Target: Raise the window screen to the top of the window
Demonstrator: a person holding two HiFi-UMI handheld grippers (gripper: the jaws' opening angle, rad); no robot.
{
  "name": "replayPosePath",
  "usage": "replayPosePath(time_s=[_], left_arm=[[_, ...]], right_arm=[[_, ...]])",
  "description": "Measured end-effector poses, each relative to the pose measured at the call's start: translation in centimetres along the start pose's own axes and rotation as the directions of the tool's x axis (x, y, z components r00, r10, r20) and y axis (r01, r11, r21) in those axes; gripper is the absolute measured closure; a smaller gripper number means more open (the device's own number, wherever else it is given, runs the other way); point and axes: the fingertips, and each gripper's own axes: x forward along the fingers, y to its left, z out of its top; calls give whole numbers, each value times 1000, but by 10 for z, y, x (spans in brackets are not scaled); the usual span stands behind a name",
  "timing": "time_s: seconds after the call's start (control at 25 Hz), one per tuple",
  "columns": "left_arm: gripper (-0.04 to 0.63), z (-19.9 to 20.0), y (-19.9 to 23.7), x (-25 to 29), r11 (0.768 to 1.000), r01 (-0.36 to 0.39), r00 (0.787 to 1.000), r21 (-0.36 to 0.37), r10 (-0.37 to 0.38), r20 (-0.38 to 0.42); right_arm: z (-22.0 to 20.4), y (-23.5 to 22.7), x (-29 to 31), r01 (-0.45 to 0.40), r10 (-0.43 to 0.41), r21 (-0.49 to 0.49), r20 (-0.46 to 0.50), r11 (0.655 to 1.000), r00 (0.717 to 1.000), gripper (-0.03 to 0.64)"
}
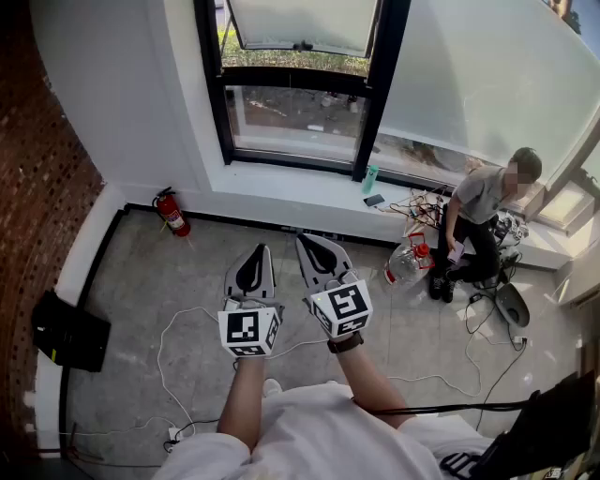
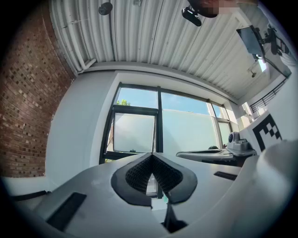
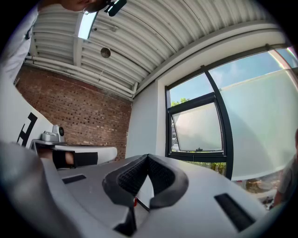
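The black-framed window (image 1: 292,80) is ahead, beyond a white sill. In its upper part sits a pale translucent screen panel (image 1: 300,21) with a small dark handle on its lower edge; the panel also shows in the left gripper view (image 2: 134,132) and the right gripper view (image 3: 198,128). My left gripper (image 1: 261,247) and right gripper (image 1: 302,238) are side by side over the floor, well short of the window and touching nothing. Both are shut, with the ribbed pads meeting and nothing between them (image 2: 151,155) (image 3: 148,156).
A red fire extinguisher (image 1: 172,212) stands by the wall at the left. A person (image 1: 478,216) sits on the ledge at the right among cables, near a water jug (image 1: 408,262). A teal bottle (image 1: 371,177) is on the sill. A black case (image 1: 70,330) lies by the brick wall.
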Motion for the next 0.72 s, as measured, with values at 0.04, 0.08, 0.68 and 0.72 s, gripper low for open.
replayPosePath(time_s=[0.04,0.08,0.68,0.72], left_arm=[[594,-1,1,-1,1000,-1,1000,-2,1,-1],[594,-1,2,-2,1000,-3,1000,-4,3,-2],[594,-1,71,-38,1000,-14,1000,-17,13,-16],[594,-3,78,-43,1000,-15,1000,-16,15,-24]], right_arm=[[-1,2,-1,-1,1,-1,-2,1000,1000,614],[-2,4,-2,-1,1,-1,-5,1000,1000,614],[-13,70,33,-37,37,23,-10,999,999,614],[-15,77,37,-34,35,36,-10,999,999,614]])
